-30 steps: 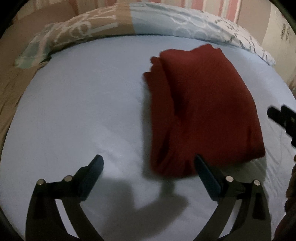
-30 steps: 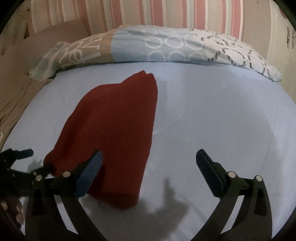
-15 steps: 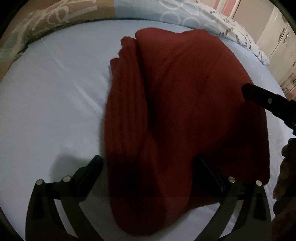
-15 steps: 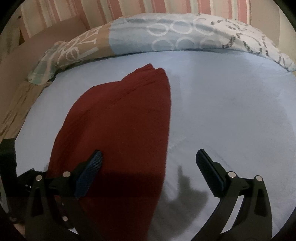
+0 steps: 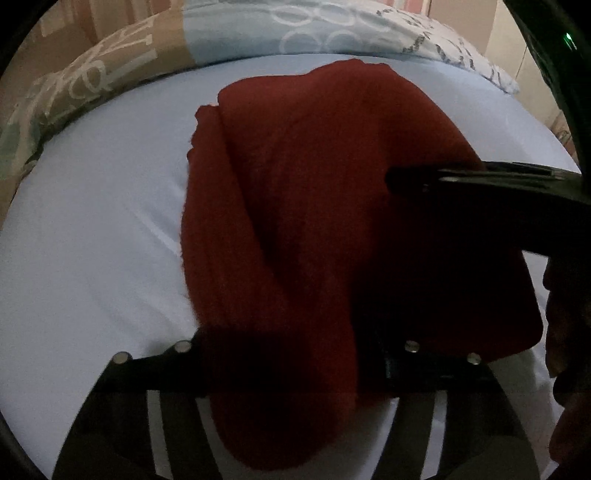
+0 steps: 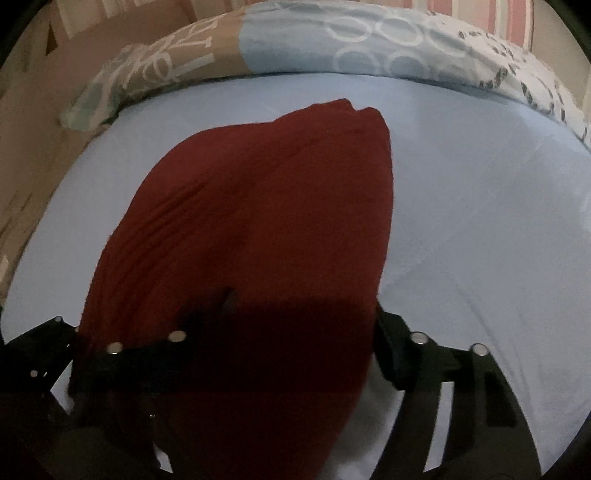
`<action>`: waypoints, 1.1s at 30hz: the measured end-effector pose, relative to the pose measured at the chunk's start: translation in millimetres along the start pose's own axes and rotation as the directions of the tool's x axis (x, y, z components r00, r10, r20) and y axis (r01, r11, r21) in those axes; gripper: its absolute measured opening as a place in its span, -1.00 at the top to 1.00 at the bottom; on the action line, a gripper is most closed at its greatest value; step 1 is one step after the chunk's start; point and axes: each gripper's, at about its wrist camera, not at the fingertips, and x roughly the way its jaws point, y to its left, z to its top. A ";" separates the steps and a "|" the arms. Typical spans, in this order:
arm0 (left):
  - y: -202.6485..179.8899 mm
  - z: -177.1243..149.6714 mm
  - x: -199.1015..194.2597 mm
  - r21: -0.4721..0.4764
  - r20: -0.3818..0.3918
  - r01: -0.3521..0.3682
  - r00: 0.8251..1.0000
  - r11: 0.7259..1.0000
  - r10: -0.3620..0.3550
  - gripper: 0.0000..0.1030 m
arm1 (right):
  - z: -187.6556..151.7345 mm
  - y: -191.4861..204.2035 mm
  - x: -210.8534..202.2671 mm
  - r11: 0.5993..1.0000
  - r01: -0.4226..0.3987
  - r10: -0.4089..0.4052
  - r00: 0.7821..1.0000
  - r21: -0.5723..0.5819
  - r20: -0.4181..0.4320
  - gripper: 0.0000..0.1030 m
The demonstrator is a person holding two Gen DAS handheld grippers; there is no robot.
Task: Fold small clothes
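A dark red folded garment (image 5: pixel 314 192) lies on the light blue bed sheet (image 5: pixel 85 229); it also fills the middle of the right wrist view (image 6: pixel 258 229). My left gripper (image 5: pixel 291 350) is open, its two fingers astride the garment's near end, which lies between them. My right gripper (image 6: pixel 280 343) is open too, its fingers astride the near end from the right side. The right gripper's fingers (image 5: pixel 461 181) reach over the garment at the right of the left wrist view. The fingertips are partly hidden by cloth and shadow.
A rolled patterned blanket (image 6: pixel 332 48) in tan, blue and white lies along the far edge of the bed. A striped wall (image 6: pixel 509 26) stands behind it. A brown surface (image 6: pixel 22 147) borders the bed on the left.
Both grippers have moved forward and down onto the garment's near end; a second ago they were short of it. Both stay open. The garment has not moved.
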 end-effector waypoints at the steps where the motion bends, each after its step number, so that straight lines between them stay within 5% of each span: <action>1: 2.9 -0.8 -0.7 -0.012 0.005 0.007 1.000 1.000 -0.007 -0.06 | -1.0 0.2 0.3 1.000 0.002 -0.002 1.000 -0.004 -0.001 -0.17; 7: 5.1 1.6 -7.8 -0.014 0.040 0.005 0.999 1.000 -0.005 0.41 | 0.4 4.9 -4.9 0.998 0.007 -0.005 1.000 -0.069 0.020 0.15; 21: -25.0 3.5 -72.8 -0.045 0.120 0.010 0.993 0.999 -0.004 0.45 | 2.1 -2.8 -87.8 0.992 -0.024 0.044 0.985 -0.122 0.166 0.20; 28: -88.5 -40.1 -113.0 -0.008 0.109 0.066 0.992 0.998 -0.065 0.44 | -68.7 -37.9 -151.4 0.995 -0.035 0.046 0.991 -0.088 0.124 0.20; 33: -131.4 -82.1 -87.0 0.018 0.025 0.050 0.998 0.999 -0.050 0.42 | -120.7 -54.9 -129.4 0.996 -0.009 0.011 1.000 -0.086 0.025 0.18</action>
